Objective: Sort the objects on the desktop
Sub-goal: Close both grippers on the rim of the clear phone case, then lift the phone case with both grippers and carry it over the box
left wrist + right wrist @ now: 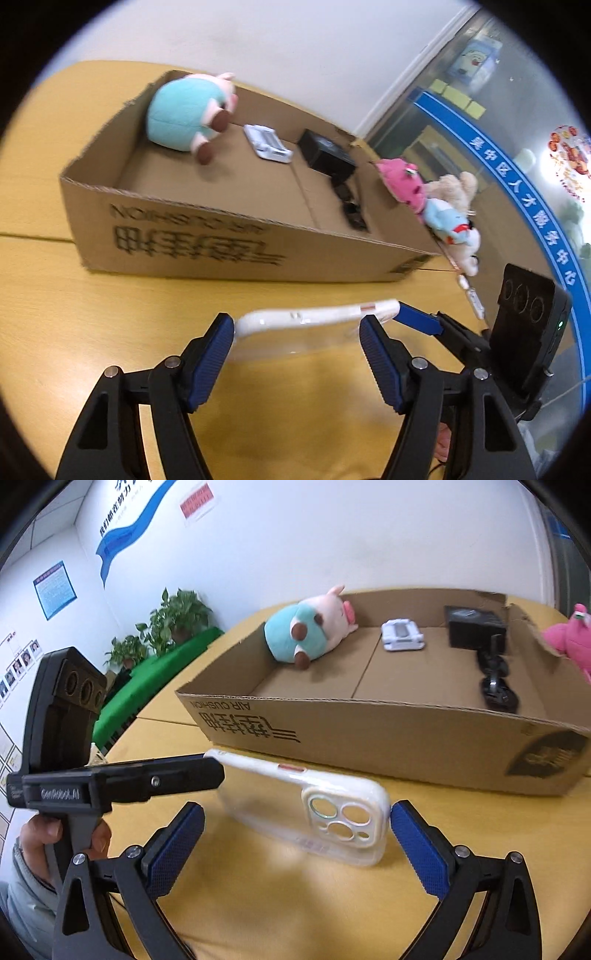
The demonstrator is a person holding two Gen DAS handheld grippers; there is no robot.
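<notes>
left tool (297, 334): jaws spread around phone case (317, 315), lower centre, contact unclear | right tool (297, 825): jaws spread, right pad touching case corner | case (314, 805) on edge on counter (295, 904) | box (369, 734) behind, mid-frame: plush pig (310, 631), black items

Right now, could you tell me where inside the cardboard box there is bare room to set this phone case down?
The cardboard box has bare floor along its near wall, between the pig plush and the black clamp parts, in front of the white device. The right end is crowded with the black box. The phone case stands outside.
</notes>
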